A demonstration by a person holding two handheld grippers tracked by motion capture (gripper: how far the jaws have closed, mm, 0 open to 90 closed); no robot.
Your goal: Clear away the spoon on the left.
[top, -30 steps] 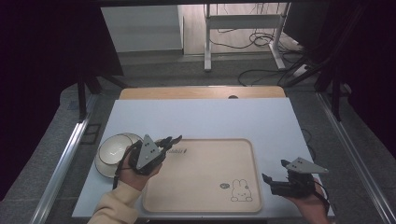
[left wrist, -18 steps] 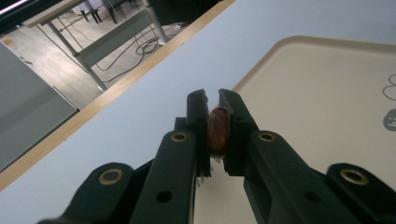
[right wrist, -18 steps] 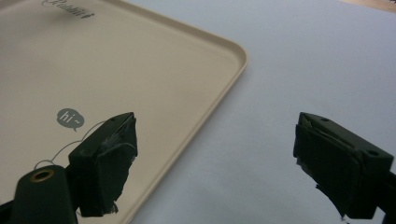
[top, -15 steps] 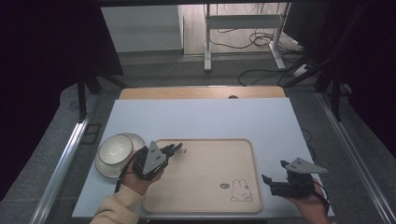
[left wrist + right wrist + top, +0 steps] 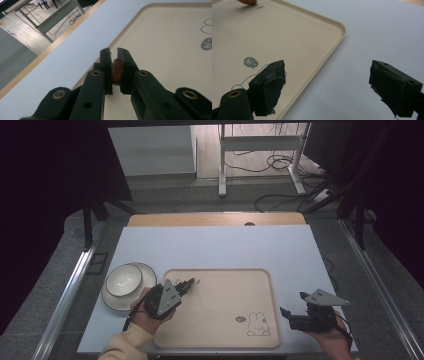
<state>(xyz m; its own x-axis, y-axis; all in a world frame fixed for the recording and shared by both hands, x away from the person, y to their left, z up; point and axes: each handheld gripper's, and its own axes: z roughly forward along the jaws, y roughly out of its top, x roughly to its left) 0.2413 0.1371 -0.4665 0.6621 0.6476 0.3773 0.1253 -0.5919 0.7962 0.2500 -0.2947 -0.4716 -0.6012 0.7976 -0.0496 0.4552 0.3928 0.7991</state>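
Pinching a small brown oval object (image 5: 117, 70) edge-on, the left gripper (image 5: 114, 53) risks it being squeezed out onto the beige rabbit-printed tray (image 5: 225, 290) while the right gripper (image 5: 327, 82) is held with fingers spread, empty.

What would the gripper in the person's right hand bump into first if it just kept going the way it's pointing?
Probably the beige tray. The right gripper points leftward, its wide-open jaws straddling the tray's raised edge, so that rim or the tray floor beyond comes first. Its height above the table is unclear, so it might skim over.
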